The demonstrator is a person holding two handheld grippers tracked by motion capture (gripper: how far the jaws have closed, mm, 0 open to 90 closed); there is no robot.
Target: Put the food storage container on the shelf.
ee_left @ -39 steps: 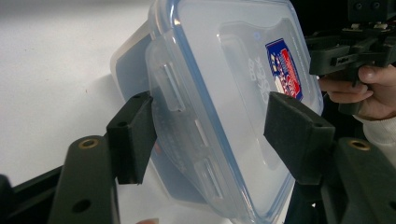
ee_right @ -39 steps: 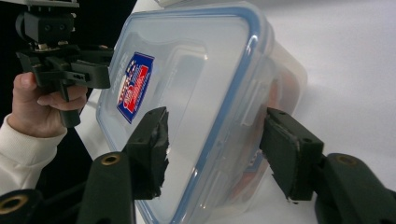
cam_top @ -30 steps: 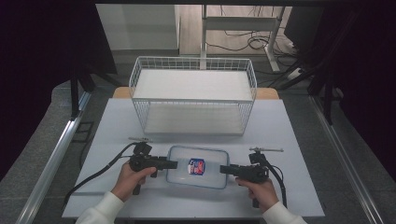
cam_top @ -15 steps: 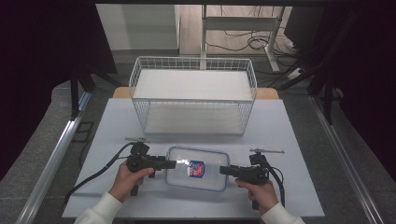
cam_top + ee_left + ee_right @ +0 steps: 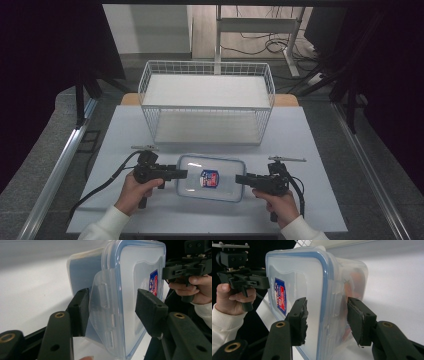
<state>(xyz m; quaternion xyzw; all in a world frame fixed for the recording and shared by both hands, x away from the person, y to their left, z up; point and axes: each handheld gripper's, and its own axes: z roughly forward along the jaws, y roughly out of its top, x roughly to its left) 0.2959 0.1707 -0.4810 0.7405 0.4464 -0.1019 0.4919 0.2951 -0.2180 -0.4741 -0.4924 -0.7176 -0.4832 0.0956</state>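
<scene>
Two grippers now straddle the box (image 5: 210, 178) ends, closer in than a second ago. I see table (image 5: 320, 145), basket (image 5: 207, 102) behind, box between: left gripper (image 5: 181, 174) and right gripper (image 5: 241, 179) gape, clamping nothing yet; side latch (image 5: 101, 315) sits between jaws, probably unlatching next.

The print on the container's label (image 5: 209, 179) was too small to read. Something orange inside the container (image 5: 359, 277) was blurred by its wall. The lid's lower corner was cut off.
</scene>
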